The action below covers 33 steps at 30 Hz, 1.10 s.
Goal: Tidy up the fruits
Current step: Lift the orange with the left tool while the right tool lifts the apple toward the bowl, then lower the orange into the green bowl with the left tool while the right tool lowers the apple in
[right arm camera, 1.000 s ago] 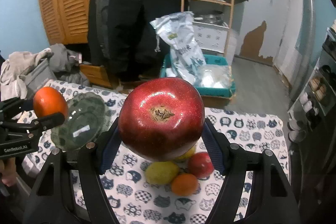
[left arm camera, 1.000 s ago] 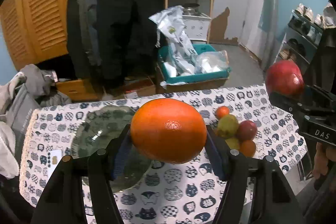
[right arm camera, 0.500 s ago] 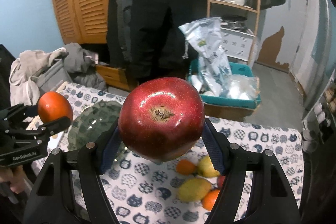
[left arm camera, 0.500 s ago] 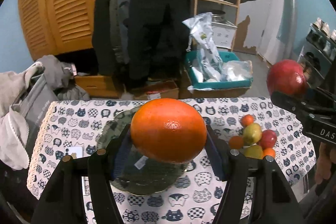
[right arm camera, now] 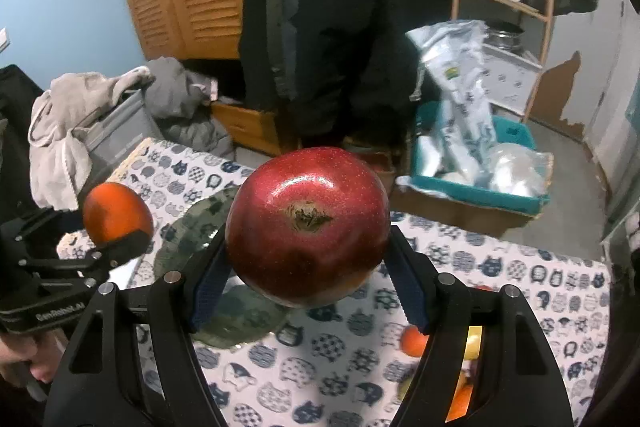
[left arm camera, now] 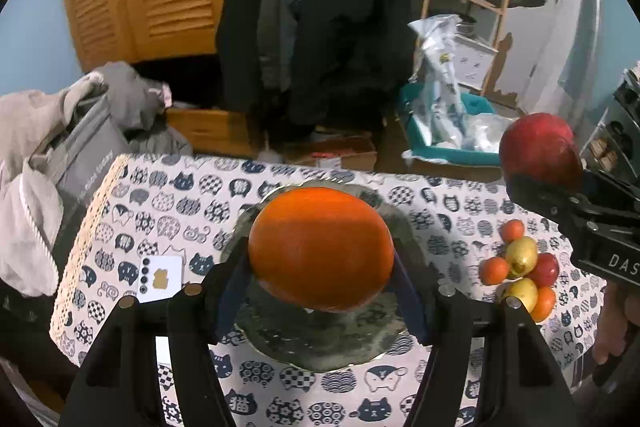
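Over the green plate (left arm camera: 320,351), from the left wrist view, the left gripper (left arm camera: 322,291) is clamped partway closed on a big orange (left arm camera: 321,248), blue pads snug on both sides. The fruit hangs right above the plate's middle, not touching it. Off to the right of the plate, a small pile of fruit (left arm camera: 520,273) sits on the cat-print tablecloth (left arm camera: 168,211), and the right gripper shows at the edge, up above that pile.

From the right wrist view, the right gripper (right arm camera: 306,291) is pinching a red apple (right arm camera: 307,237) about the same way, hovering near the plate's right edge (right arm camera: 188,227). The left gripper (right arm camera: 100,247) with its orange is on the plate's far-left side.

Looks like the carry step, both fruits on their way to the plate. Next move is probably lowering the orange onto it and letting go gently so it doesn't roll, then the apple beside it.
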### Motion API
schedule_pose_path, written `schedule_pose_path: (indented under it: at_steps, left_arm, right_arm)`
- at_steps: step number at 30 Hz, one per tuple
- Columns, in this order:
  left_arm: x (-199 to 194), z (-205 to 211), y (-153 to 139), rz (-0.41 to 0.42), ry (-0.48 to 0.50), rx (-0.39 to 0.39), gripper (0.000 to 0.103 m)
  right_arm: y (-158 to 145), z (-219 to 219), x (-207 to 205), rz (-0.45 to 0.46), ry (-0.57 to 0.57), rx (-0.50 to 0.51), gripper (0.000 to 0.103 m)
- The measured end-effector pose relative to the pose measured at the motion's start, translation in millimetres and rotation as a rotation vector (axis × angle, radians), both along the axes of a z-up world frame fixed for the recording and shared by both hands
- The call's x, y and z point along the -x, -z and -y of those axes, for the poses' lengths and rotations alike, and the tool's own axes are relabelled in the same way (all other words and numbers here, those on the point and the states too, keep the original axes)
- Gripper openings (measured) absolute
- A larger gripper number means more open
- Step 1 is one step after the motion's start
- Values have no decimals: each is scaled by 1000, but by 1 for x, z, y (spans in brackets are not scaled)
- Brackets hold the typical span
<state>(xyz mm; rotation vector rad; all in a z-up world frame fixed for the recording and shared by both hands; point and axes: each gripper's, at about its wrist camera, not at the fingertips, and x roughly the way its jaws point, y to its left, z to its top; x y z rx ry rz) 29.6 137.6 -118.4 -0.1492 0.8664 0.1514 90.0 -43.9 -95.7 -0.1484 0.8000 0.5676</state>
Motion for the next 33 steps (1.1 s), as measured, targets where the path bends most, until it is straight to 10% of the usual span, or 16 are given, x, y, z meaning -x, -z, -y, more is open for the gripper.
schedule_pose_path:
  at_steps: [33]
  left_arm:
    - [-41, -32, 145, -339, -37, 90, 68]
  right_arm:
    - [100, -69, -27, -211, -66, 104, 74]
